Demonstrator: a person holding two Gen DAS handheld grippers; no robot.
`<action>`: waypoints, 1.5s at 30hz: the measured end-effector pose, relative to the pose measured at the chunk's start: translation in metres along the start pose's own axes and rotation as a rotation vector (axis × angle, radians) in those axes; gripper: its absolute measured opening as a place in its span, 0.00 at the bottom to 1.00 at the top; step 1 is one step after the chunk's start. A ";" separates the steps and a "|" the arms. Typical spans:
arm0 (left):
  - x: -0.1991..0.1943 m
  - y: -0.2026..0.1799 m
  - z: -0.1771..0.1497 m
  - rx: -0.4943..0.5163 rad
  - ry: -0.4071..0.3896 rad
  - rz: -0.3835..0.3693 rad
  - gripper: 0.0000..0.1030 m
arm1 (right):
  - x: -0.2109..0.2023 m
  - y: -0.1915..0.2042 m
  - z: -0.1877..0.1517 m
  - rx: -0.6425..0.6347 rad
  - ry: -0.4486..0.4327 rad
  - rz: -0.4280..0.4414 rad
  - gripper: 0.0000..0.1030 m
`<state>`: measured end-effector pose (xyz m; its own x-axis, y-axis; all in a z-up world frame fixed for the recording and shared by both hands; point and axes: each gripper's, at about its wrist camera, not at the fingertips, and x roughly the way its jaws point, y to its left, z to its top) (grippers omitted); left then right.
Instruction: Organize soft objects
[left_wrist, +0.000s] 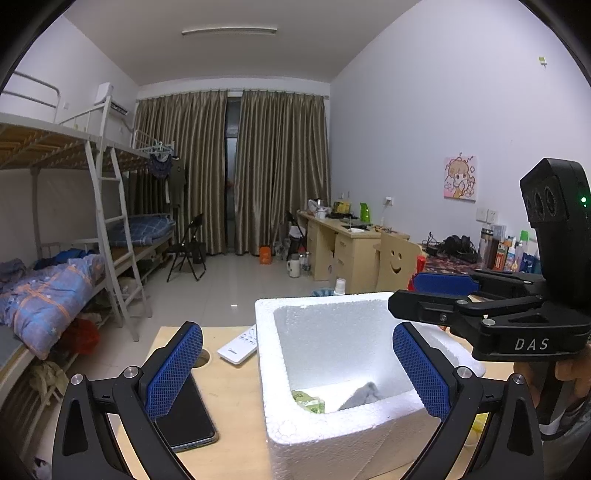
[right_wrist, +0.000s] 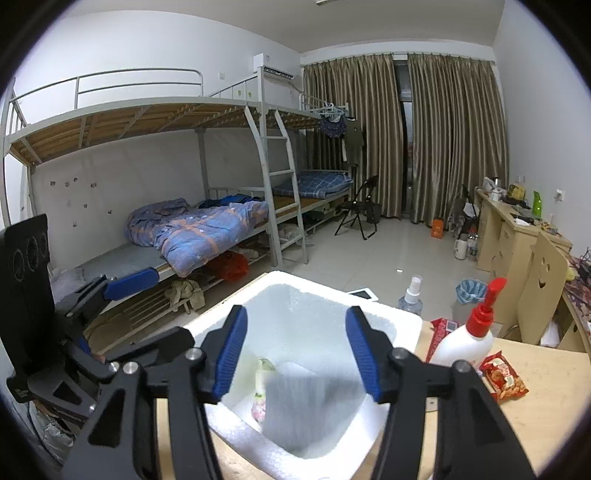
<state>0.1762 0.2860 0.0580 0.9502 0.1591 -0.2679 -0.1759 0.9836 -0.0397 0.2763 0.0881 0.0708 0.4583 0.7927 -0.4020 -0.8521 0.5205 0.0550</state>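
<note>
A white foam box (left_wrist: 332, 424) stands on the wooden table. Inside it lie a grey cloth (left_wrist: 364, 395) and a green tissue pack (left_wrist: 308, 400). My left gripper (left_wrist: 297, 369) is open, its blue pads wide apart on either side of the box's near corner, with nothing gripped. My right gripper (right_wrist: 295, 350) hangs open over the box (right_wrist: 388, 317). Below its fingers the grey cloth (right_wrist: 295, 398) looks blurred and touches neither pad. A pale packet (right_wrist: 260, 391) lies beside the cloth. Each gripper shows at the edge of the other's view.
A dark phone (left_wrist: 184, 424) and a white remote (left_wrist: 238, 345) lie left of the box. Right of it are a white pump bottle with a red top (right_wrist: 469, 339), a red snack packet (right_wrist: 504, 376) and a spray bottle (right_wrist: 410, 295). Bunk beds stand beyond.
</note>
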 end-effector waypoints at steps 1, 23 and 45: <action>-0.001 0.000 0.000 0.000 -0.002 0.000 1.00 | 0.000 0.000 0.000 0.001 0.000 0.001 0.62; -0.015 -0.010 0.010 -0.003 -0.028 0.016 1.00 | -0.026 0.000 0.001 0.014 -0.028 -0.042 0.96; -0.079 -0.059 0.017 0.046 -0.068 0.014 1.00 | -0.118 0.007 -0.011 0.050 -0.136 -0.101 0.99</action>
<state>0.1158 0.2172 0.0975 0.9633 0.1772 -0.2016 -0.1792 0.9838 0.0086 0.2134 -0.0054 0.1088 0.5739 0.7695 -0.2801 -0.7880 0.6121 0.0670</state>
